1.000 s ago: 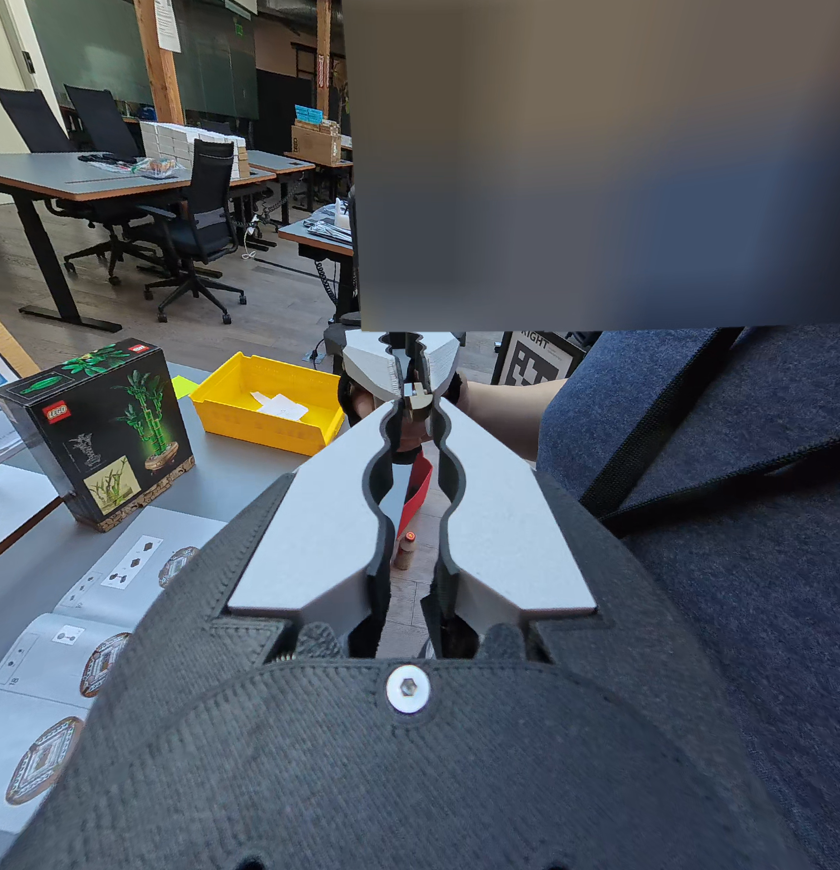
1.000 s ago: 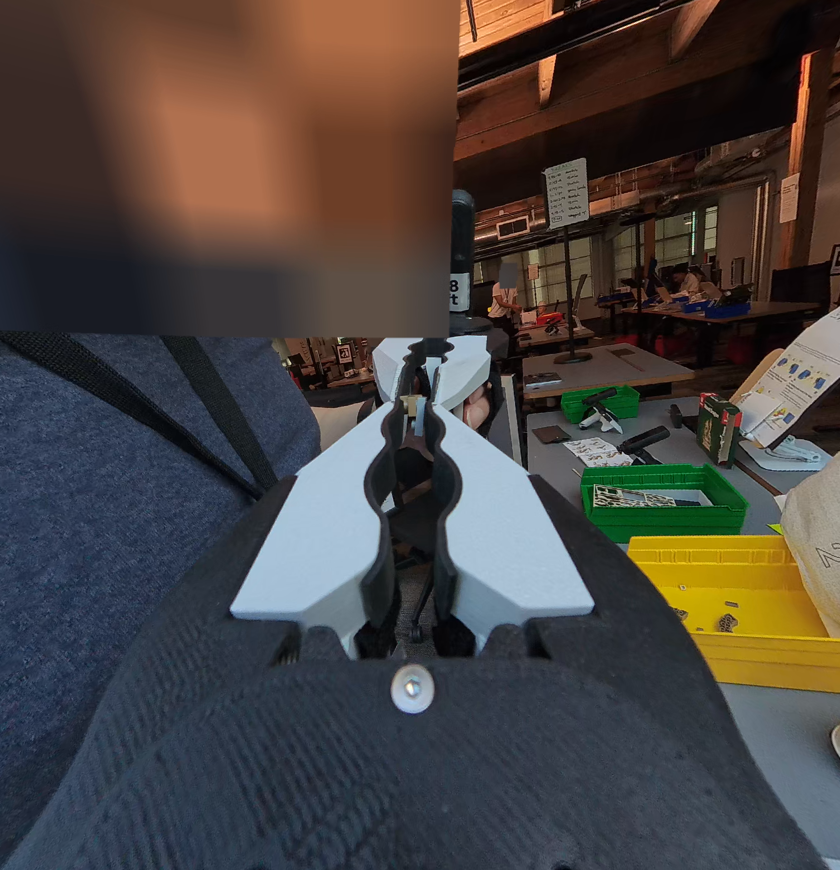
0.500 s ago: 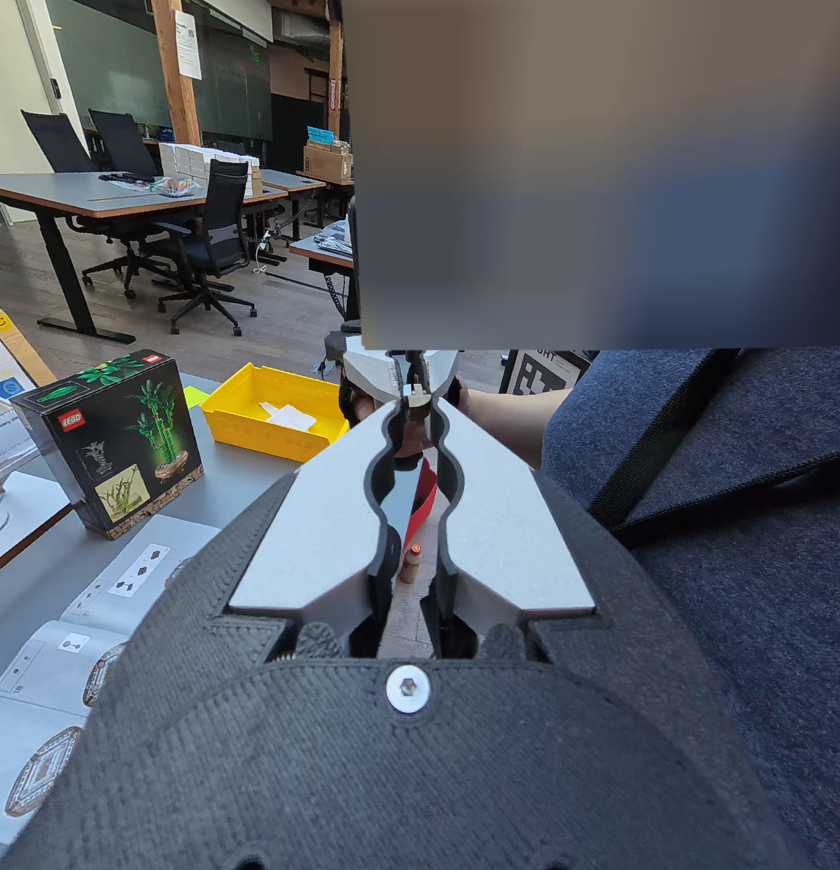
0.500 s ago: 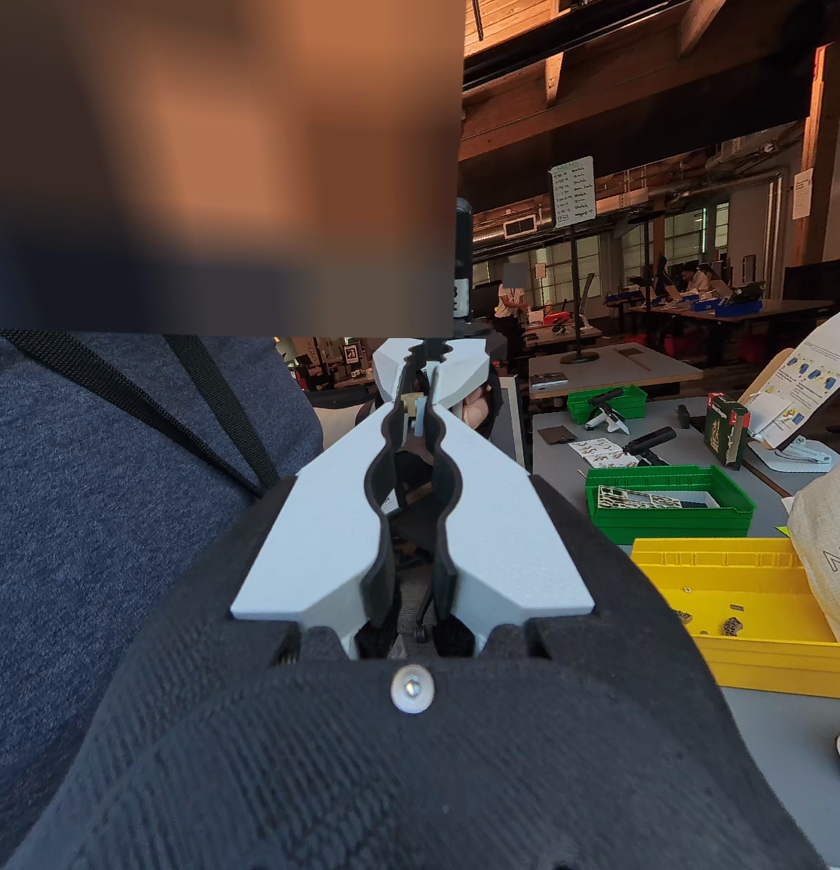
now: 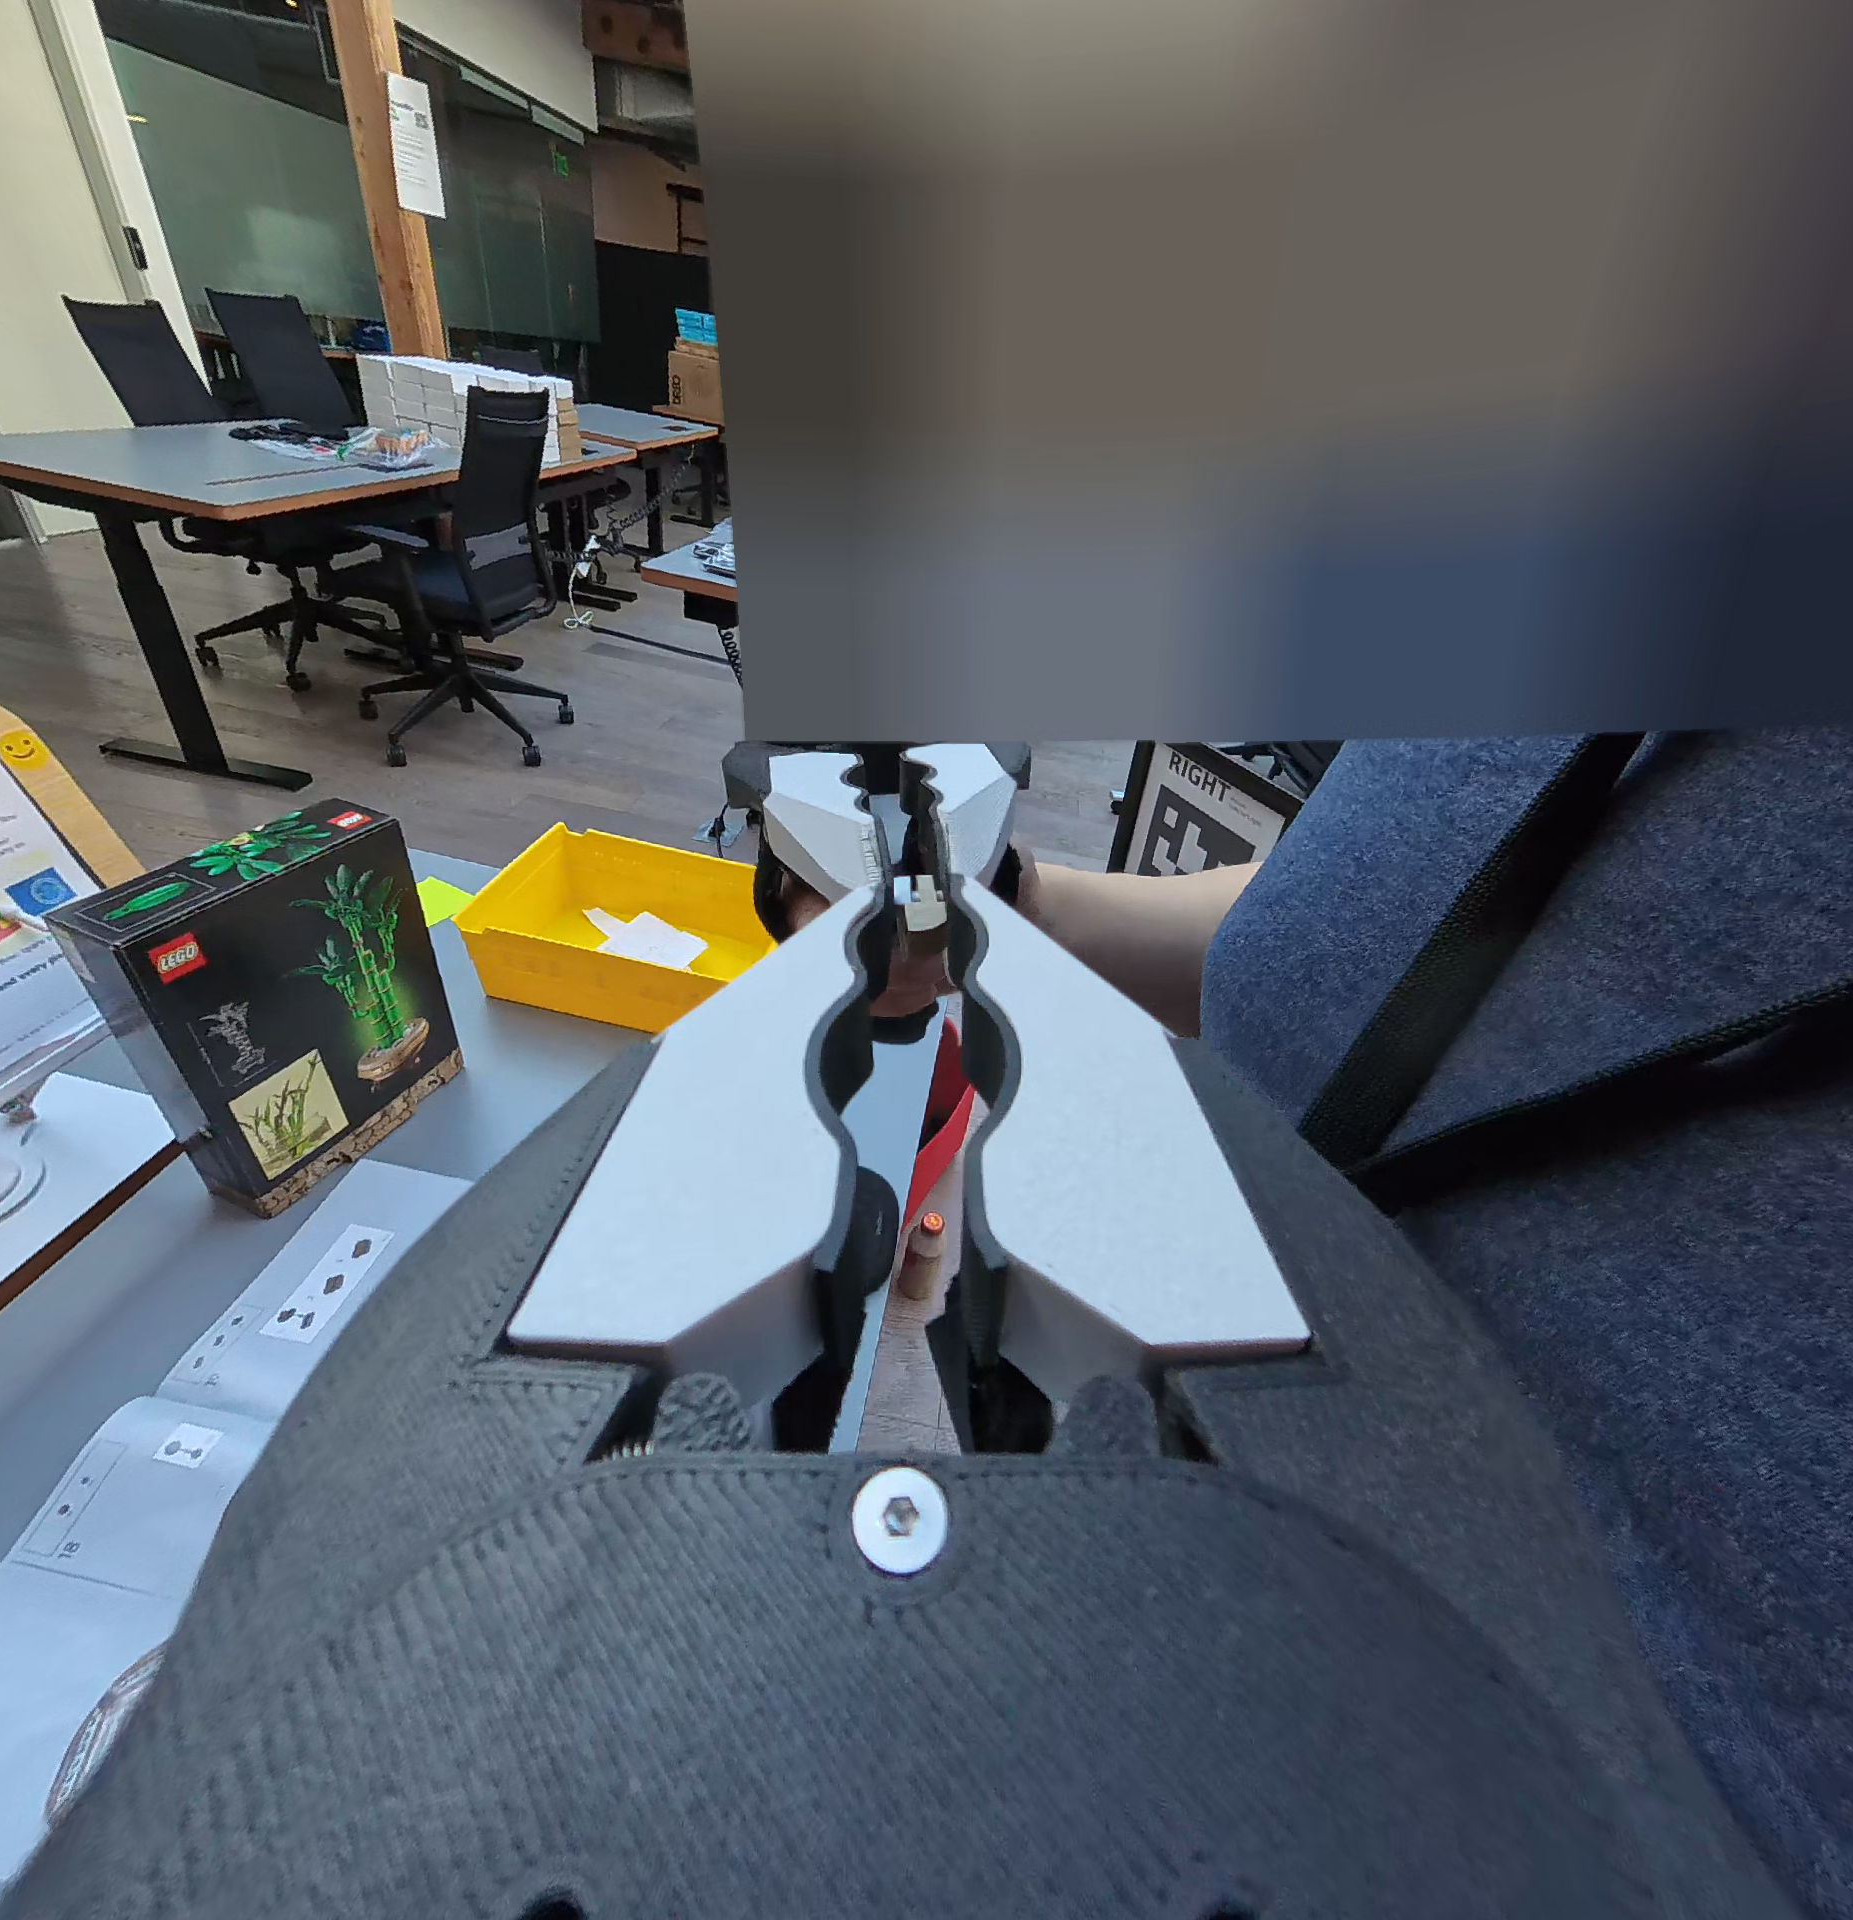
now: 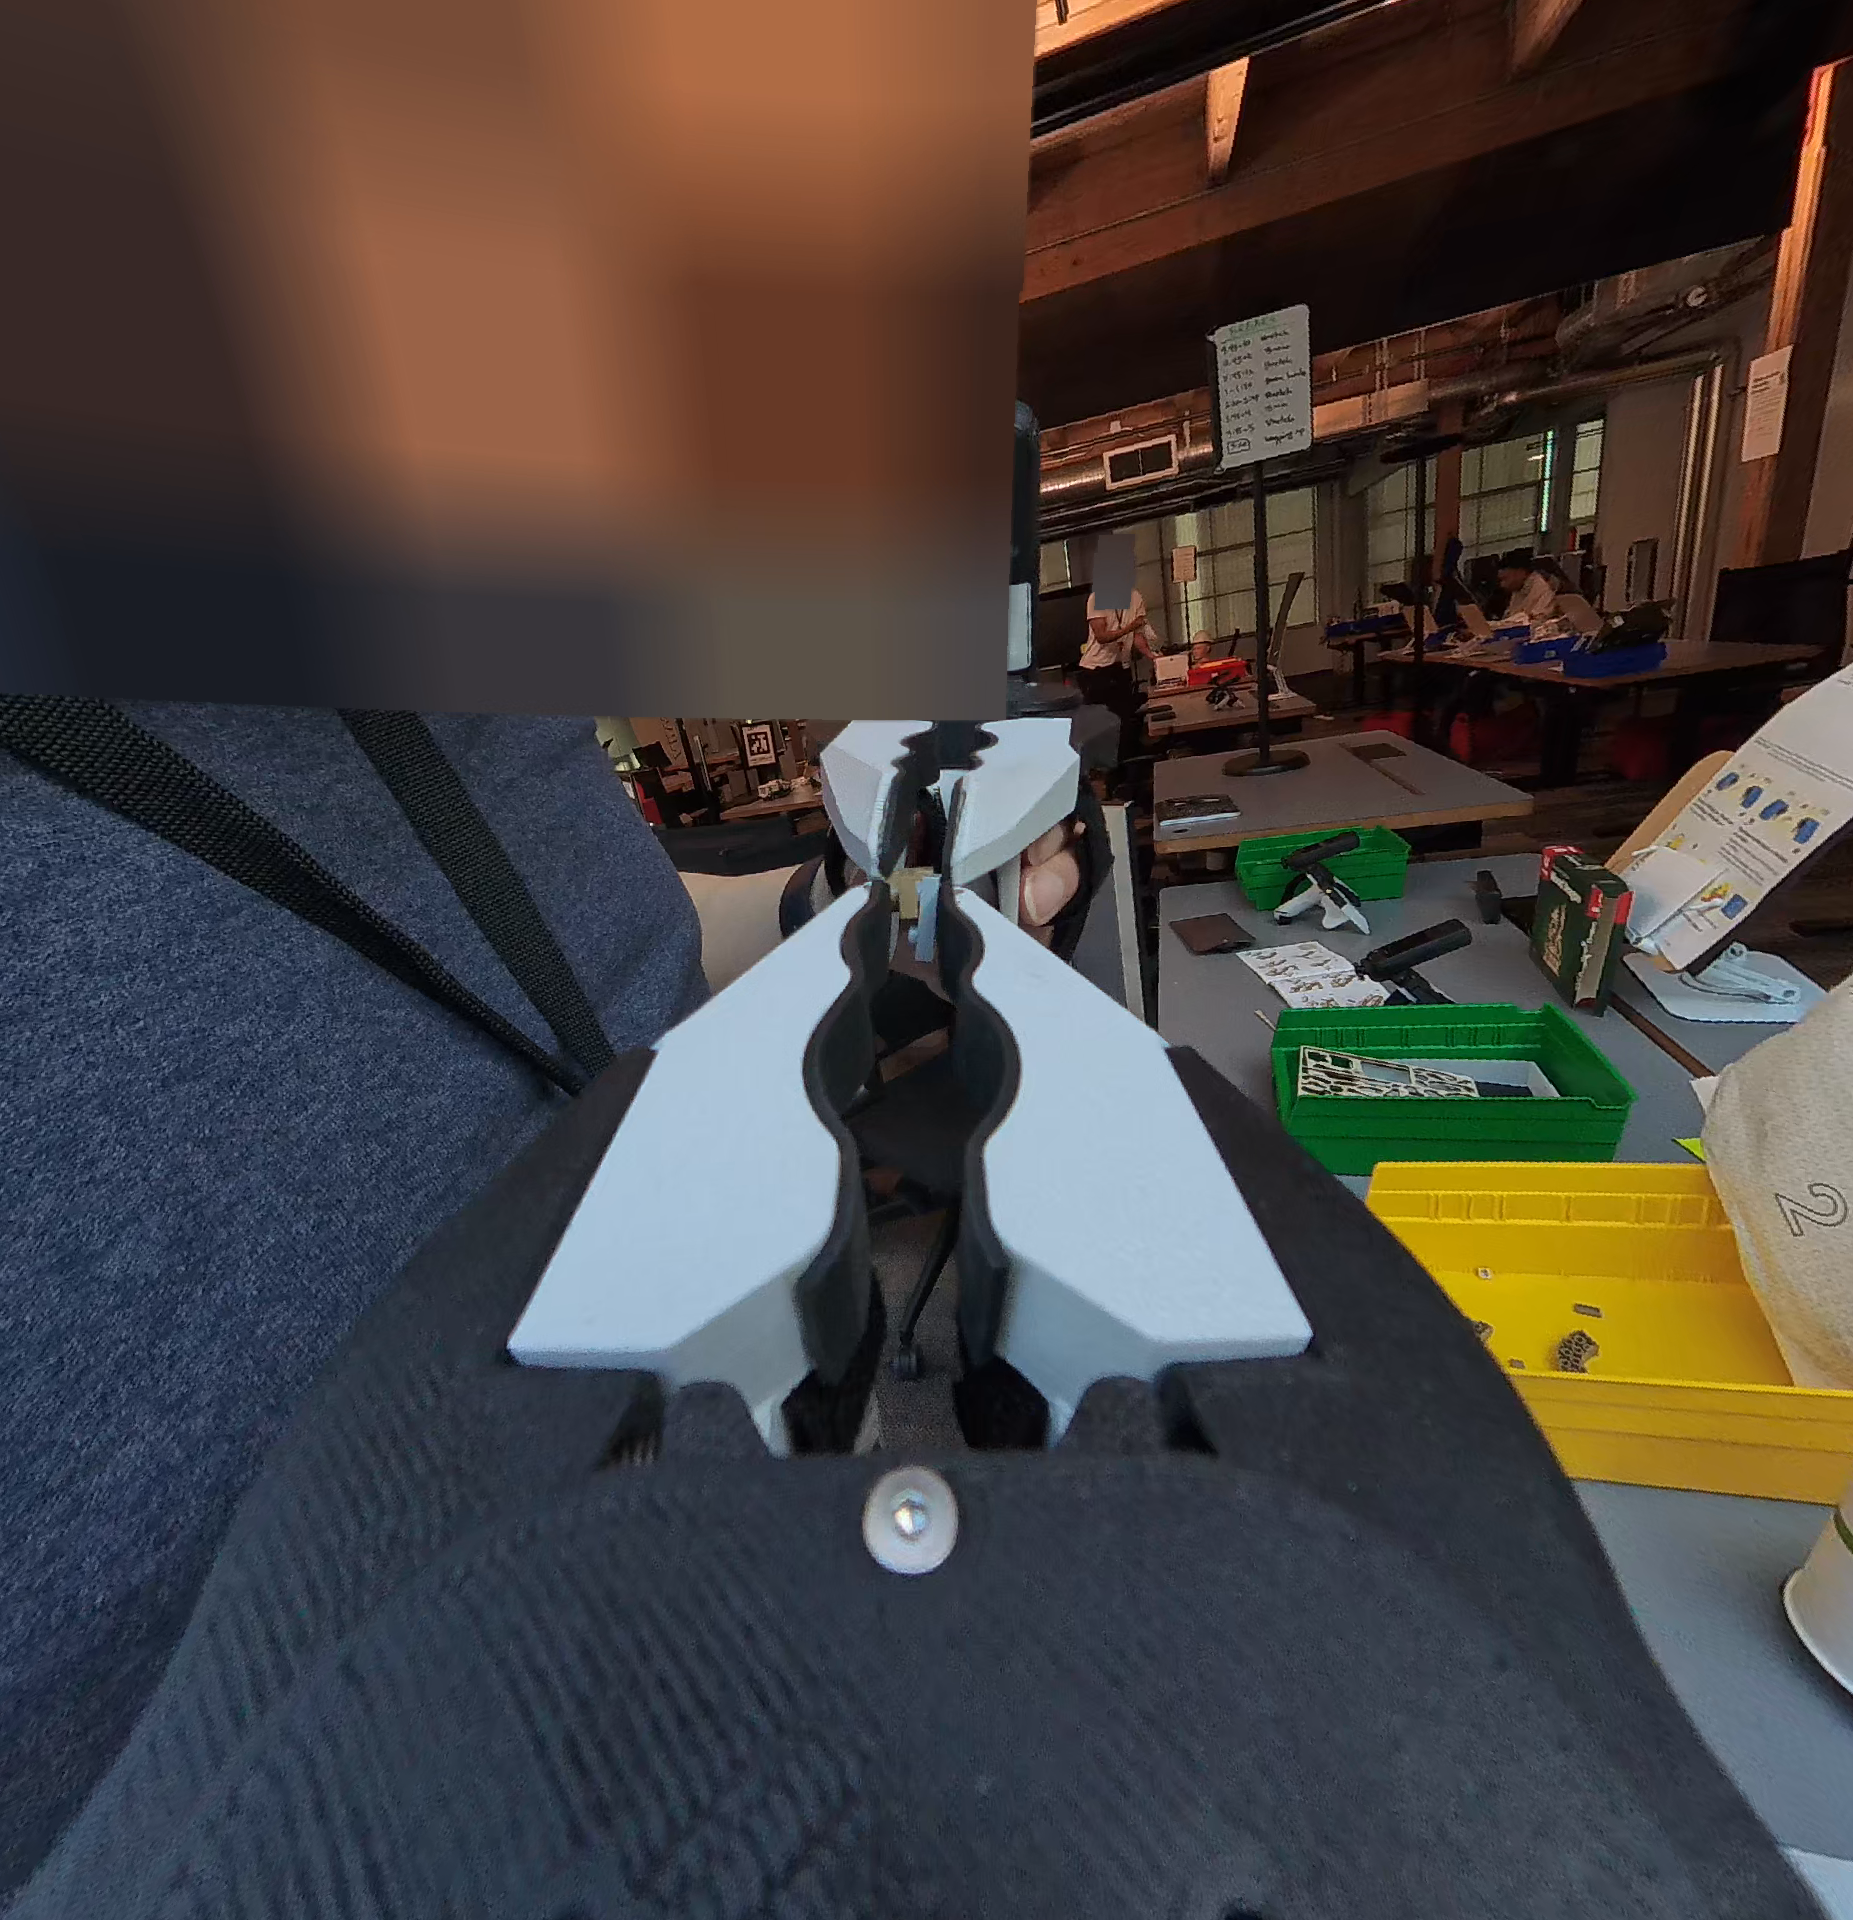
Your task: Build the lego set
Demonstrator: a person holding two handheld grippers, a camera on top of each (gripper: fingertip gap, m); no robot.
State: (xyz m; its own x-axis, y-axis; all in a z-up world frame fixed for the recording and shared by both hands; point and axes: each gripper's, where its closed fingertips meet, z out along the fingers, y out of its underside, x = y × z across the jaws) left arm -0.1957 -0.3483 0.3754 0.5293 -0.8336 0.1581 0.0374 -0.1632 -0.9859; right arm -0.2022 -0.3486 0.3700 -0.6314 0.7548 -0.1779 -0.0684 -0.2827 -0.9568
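Note:
Both grippers are held in the air, tip to tip, in front of a person's blue-grey shirt. In the left wrist view my left gripper (image 5: 917,906) is shut on a small tan lego piece (image 5: 922,912), and the right gripper's grey fingers (image 5: 834,831) meet it from the far side. In the right wrist view my right gripper (image 6: 917,906) is shut on a thin grey lego piece (image 6: 927,923) that touches the tan piece (image 6: 906,891). The left gripper's fingers (image 6: 1005,810) and a thumb lie just beyond.
On the grey table (image 5: 548,1049) stand a black lego box (image 5: 267,997), a yellow tray (image 5: 610,935) and an open instruction booklet (image 5: 174,1455). The right wrist view shows a yellow tray (image 6: 1587,1351) with small parts, a green tray (image 6: 1441,1081), a paper bag (image 6: 1815,1195) and a white cup (image 6: 1847,1590). Left and right tips are no more than a few centimetres apart.
Both grippers stay shut and tip to tip. They have tilted up slightly together, so the table and trays sit lower in both views.

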